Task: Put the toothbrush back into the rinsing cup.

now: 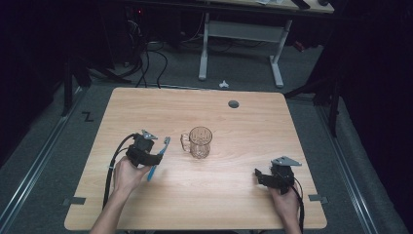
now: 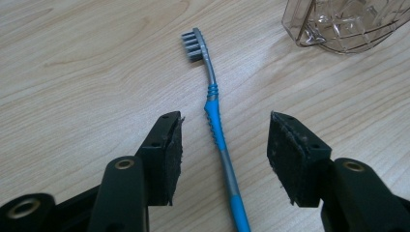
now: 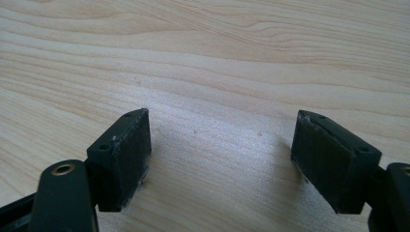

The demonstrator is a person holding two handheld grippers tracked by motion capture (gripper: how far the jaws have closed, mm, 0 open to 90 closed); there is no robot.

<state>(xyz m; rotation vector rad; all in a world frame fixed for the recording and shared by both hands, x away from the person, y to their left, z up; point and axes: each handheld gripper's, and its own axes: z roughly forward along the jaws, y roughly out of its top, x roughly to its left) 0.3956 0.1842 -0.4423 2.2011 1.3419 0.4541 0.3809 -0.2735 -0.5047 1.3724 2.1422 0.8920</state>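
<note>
the blue toothbrush (image 2: 216, 126) runs lengthwise between the left gripper (image 2: 225, 154)'s spread jaws, bristles toward the frame's top (right gripper (image 3: 220, 159) spread too, holding nothing).

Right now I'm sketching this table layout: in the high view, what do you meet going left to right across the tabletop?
left gripper → toothbrush, lying between its open jaws → clear glass mug → right gripper, near the table's right edge.
</note>
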